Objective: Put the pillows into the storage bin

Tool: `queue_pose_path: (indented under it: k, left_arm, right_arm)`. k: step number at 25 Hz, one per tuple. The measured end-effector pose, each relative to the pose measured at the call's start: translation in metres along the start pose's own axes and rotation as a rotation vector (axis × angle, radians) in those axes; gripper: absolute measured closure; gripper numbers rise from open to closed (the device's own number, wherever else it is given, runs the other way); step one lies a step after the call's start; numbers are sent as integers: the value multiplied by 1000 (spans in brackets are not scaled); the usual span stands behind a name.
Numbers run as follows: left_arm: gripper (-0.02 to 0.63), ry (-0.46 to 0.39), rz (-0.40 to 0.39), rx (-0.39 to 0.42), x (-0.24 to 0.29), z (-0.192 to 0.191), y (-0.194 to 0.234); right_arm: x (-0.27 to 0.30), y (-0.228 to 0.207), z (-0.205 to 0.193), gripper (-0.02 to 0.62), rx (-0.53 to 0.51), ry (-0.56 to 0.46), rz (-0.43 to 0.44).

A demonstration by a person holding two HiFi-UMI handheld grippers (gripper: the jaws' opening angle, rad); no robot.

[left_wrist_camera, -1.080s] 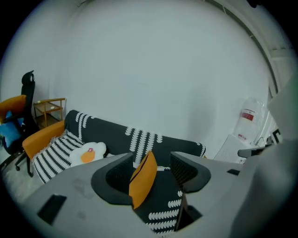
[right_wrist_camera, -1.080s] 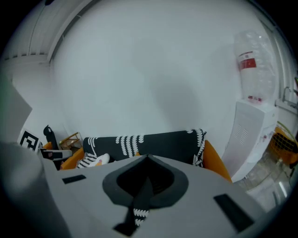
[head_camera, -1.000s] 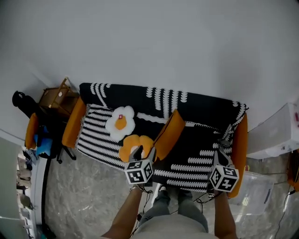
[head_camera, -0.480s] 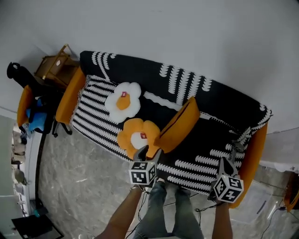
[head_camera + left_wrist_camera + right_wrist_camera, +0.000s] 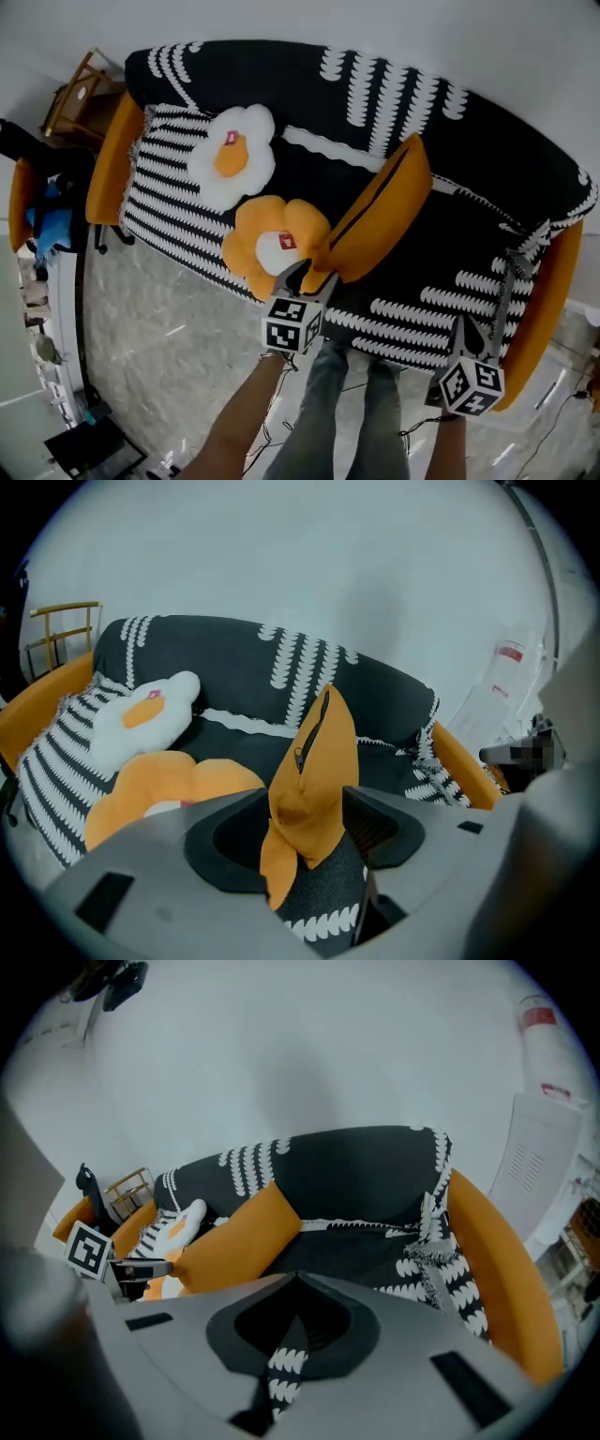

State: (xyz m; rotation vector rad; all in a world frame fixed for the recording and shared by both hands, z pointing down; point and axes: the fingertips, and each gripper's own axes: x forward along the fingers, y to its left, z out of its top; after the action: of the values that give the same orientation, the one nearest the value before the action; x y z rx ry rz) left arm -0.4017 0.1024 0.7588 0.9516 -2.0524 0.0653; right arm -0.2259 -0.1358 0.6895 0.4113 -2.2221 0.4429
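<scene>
An orange square pillow (image 5: 377, 223) stands on edge on the sofa (image 5: 525, 309), which is draped in a black-and-white throw. My left gripper (image 5: 307, 274) is shut on its lower corner; in the left gripper view that corner (image 5: 302, 803) sits pinched between the jaws. An orange flower pillow (image 5: 272, 244) lies just left of the gripper. A white flower pillow (image 5: 230, 155) lies further back. My right gripper (image 5: 466, 328) hangs over the seat's front right, shut and holding nothing, with the throw (image 5: 356, 1241) under it. No storage bin shows.
A wooden rack (image 5: 75, 94) and blue items (image 5: 52, 230) stand left of the sofa. Grey marble floor (image 5: 178, 337) runs along the front. The person's legs (image 5: 347, 403) are between the grippers. A white wall backs the sofa, and a white unit (image 5: 544, 1157) stands at its right.
The head view has swung in closer over the sofa. The left gripper has stayed on the orange pillow's corner, and the pillow now leans further right. The right gripper has kept its place.
</scene>
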Motion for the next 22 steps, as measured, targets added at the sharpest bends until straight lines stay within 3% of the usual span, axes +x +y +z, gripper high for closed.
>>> queue_pose_path:
  k: [6, 15, 22]
  left_arm:
    - [363, -8, -47, 36, 22, -11, 5]
    - [465, 41, -115, 41, 26, -10, -2]
    - [549, 99, -181, 169, 19, -3, -42]
  right_arm:
    - [6, -10, -41, 594, 46, 30, -41]
    - [-15, -22, -53, 594, 106, 5, -106]
    - [-48, -28, -38, 594, 122, -57, -153]
